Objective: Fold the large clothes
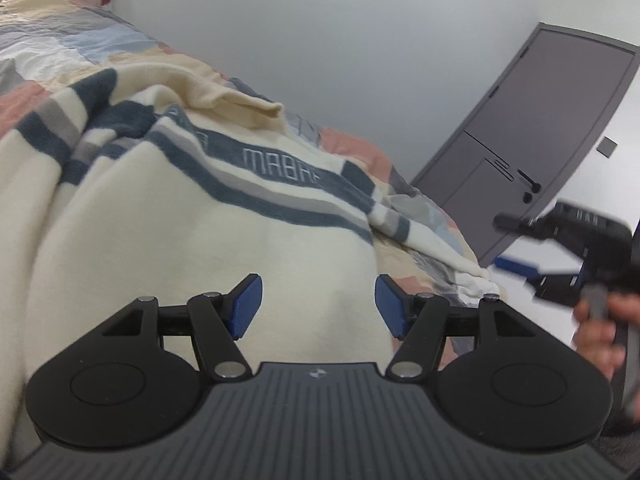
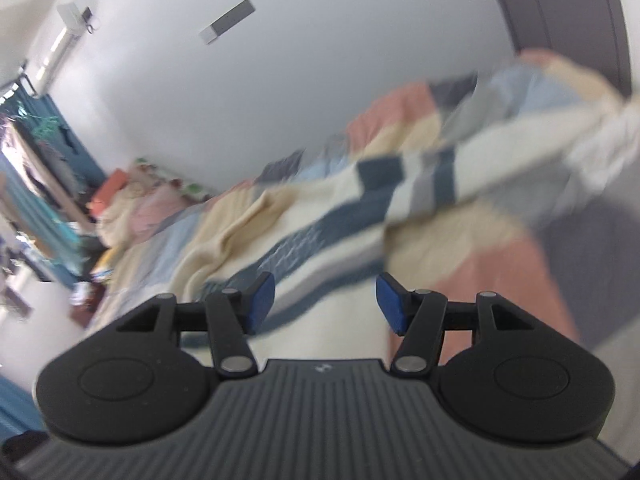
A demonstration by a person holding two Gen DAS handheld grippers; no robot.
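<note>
White walls and a grey door frame your bedroom, where the bed wears a patchwork cover in salmon, pale blue, grey and cream blocks. Spread over that cover lies the large cream sweater you are folding, crossed by navy and grey stripes with pale lettering woven into one navy band. In the left wrist view it fills most of the lower frame, bunched into soft ridges at the left, with one striped sleeve trailing toward the bed's far edge. Your left gripper hangs just above the plain cream part of the cloth, its blue pads spread wide with nothing between them and no fabric pinched. Off to the right of that view your right gripper shows blurred in mid-air beyond the bed's edge, a hand wrapped around its handle, and its fingers stand apart and empty. In the right wrist view, your right gripper is likewise spread, the pads clear of the cloth; the picture is smeared, but the striped sweater lies below and ahead. Farther back, pillows and soft bedding are heaped at the head of the bed, a white air conditioner sits high on the wall, and teal curtains hang at the left.
</note>
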